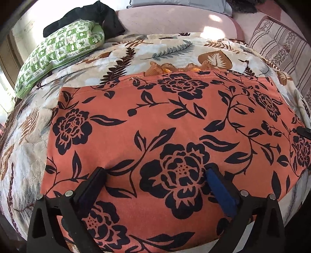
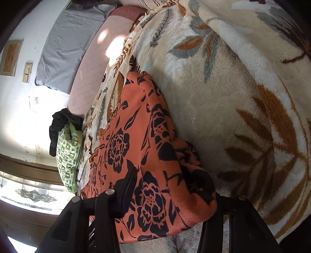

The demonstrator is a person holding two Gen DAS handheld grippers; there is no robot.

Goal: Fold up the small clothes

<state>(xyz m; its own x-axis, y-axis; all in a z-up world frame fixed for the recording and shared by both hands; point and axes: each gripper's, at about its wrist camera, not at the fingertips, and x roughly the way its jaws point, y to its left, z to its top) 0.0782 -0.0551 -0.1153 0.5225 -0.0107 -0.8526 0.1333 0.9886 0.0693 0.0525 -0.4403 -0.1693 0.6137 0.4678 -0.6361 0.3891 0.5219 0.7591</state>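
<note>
An orange garment with a black flower print (image 1: 155, 126) lies spread flat on a cream leaf-print blanket (image 1: 108, 60). My left gripper (image 1: 155, 175) is open, its fingers wide apart, resting just above the garment's near part. In the right wrist view the same garment (image 2: 136, 136) lies on the blanket (image 2: 243, 97). My right gripper (image 2: 171, 192) is open with the garment's right edge between its jaws, one finger (image 2: 128, 186) over the cloth and the other under it and mostly hidden. The tip of the right gripper also shows in the left wrist view (image 1: 304, 132).
A green and white patterned bundle (image 1: 58, 52) and a black cloth (image 1: 85, 17) lie at the far left of the bed. A pink mattress (image 1: 175, 19) and a striped cushion (image 1: 281, 50) lie behind. The bed edge is at the left, by a wall and window (image 2: 29, 194).
</note>
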